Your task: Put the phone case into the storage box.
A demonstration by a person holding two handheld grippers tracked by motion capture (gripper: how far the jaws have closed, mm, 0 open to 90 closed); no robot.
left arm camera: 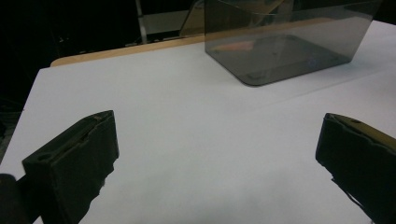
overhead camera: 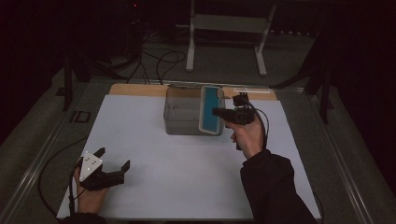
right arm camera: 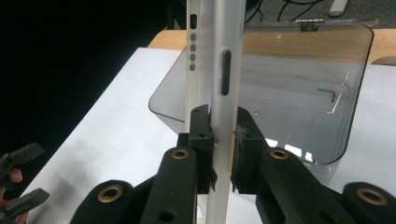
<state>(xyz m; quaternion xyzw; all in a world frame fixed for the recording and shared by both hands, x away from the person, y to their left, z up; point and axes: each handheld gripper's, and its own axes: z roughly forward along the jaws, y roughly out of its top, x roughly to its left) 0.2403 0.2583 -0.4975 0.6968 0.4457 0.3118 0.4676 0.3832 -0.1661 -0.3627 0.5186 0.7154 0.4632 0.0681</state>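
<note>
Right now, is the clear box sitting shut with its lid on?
No: the clear box stands open, and the right gripper holds the lid on edge above it.

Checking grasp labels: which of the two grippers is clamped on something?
The right gripper: its jaws pinch the edge of the white-and-teal tablet over the clear bin. The left gripper stands open over bare white table.

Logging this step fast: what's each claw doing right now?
Left claw: open, holding nothing, low over the white table.
Right claw: closed on the blue-faced lid, held on edge over the clear box.
</note>
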